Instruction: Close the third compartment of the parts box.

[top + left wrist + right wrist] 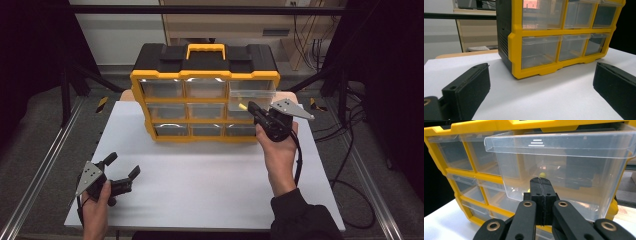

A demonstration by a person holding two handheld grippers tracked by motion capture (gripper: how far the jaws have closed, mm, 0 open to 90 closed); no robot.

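Table (200, 185) carries a yellow organiser (205, 95) at its far edge, whose top-right clear drawer (564, 170) is pulled out. A small yellow piece (542, 174) is pinched by the right gripper (541, 185) at the drawer; it is judged light, slippery. The left gripper (122, 167) is spread wide near the front-left corner.

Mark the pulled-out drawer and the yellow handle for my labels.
pulled-out drawer (579, 152), right gripper view, its clear front wall.
yellow handle (205, 48), high view, middle of its top bar.
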